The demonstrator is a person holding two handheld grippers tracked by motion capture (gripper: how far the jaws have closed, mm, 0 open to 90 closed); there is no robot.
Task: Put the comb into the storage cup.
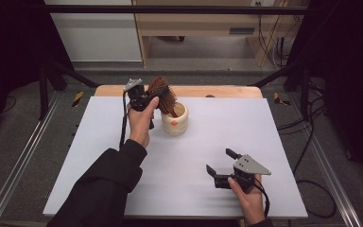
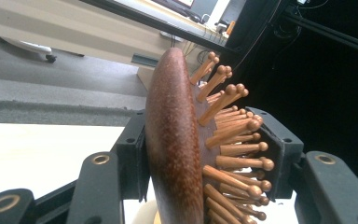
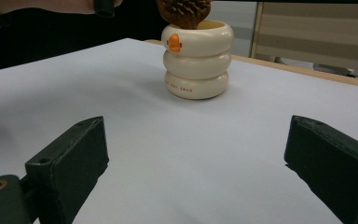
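In the high view the left claw (image 1: 155,97) pinches a brown wooden hairbrush (image 1: 163,96) above a cream ringed cup (image 1: 175,119) at the far middle of the white worktop (image 1: 99,156), the brush's lower end inside the cup's mouth; the right claw (image 1: 221,163) hovers near the front edge, spread and bare. In the left gripper view the jaws press the hairbrush (image 2: 175,154) on its smooth back and its pin tips; in the right gripper view the jaws stand wide apart, the cup (image 3: 196,60) well beyond them with the hairbrush (image 3: 184,11) dipping into it.

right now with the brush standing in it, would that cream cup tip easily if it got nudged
Probably somewhat. The cup is taller than its base is wide, and the brush stands out above its rim. Its ringed walls look thick, so it may be heavy enough to slide rather than topple.
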